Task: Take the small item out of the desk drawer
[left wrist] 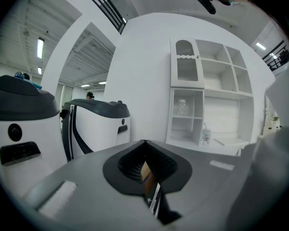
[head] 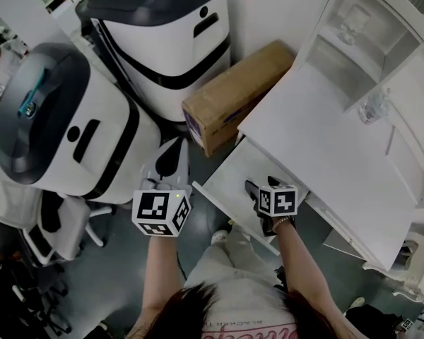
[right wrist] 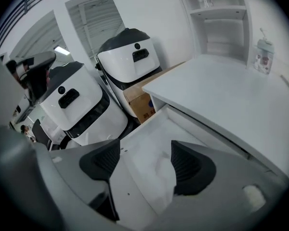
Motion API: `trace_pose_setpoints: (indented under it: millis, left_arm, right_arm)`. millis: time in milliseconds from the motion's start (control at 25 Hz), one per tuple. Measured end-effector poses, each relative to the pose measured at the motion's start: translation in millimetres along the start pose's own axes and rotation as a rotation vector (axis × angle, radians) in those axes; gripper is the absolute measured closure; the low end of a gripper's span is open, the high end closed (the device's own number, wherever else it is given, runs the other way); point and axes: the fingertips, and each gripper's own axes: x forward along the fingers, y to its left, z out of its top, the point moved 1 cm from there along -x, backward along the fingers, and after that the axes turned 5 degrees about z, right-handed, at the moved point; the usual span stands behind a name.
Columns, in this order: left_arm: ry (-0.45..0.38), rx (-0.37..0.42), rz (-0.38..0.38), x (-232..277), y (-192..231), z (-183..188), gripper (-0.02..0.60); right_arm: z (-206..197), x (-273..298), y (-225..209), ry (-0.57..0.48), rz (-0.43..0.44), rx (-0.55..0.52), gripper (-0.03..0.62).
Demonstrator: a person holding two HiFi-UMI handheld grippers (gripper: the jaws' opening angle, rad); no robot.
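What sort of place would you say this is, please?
Probably an office or lab workspace: a white desk with an open drawer, a white shelf unit, and two large white-and-grey machines alongside.

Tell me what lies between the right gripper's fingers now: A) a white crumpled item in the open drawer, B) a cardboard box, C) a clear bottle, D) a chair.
A: the right gripper hangs open over the drawer, with the white crumpled item between its fingers, not pinched.
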Motion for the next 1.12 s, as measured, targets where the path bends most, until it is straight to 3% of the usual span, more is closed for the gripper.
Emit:
trace_pose_setpoints:
  millis: [560, 1120]
  left_arm:
    - [0.018, -0.043, 0.029, 7.6, 10.1, -4.9, 0.580]
    - [0.075, 0.032, 0.037, 15.4, 9.8, -11.9, 0.580]
  right_arm:
    - [-52.4, 51.3, -28.8, 0.187, -0.032, 0.135, 0.268]
    - [-81.7, 96.3, -50.2, 0.333, -0.100, 0.158, 0.270]
